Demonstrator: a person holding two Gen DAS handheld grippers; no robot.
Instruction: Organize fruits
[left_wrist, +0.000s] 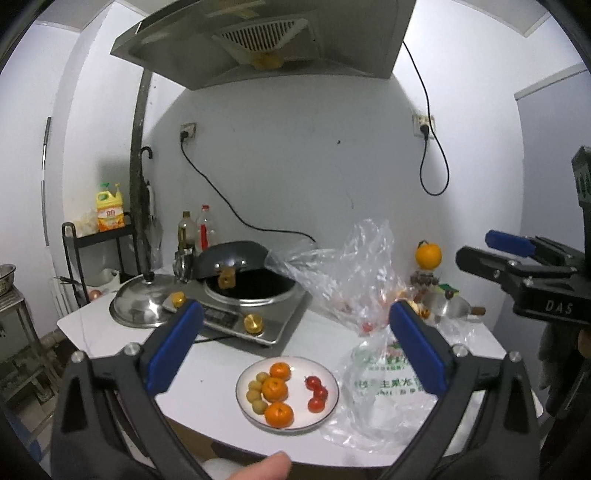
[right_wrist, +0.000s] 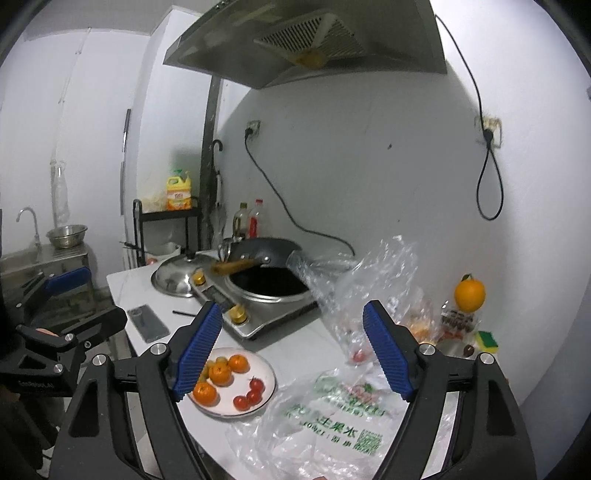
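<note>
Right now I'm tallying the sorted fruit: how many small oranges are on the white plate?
3, all on the plate, in a line down its left half: one at the far end, one in the middle, one nearest the camera. None looks hidden.

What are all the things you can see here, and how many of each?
plate: one, white, front of the white table
tangerines: three, orange, on the plate
cherry tomatoes: about four, red, right side of the plate
small round fruits: about five, yellow-green, left edge of the plate
plastic bags: at least two, clear, right of the plate
orange: one, back right
cooker: one, silver, behind the plate
wok: one, dark, tilted over the cooker
lid: one, silver, left of the cooker
phone: one, grey, table's left edge
left gripper: open, empty
right gripper: open, empty
</note>
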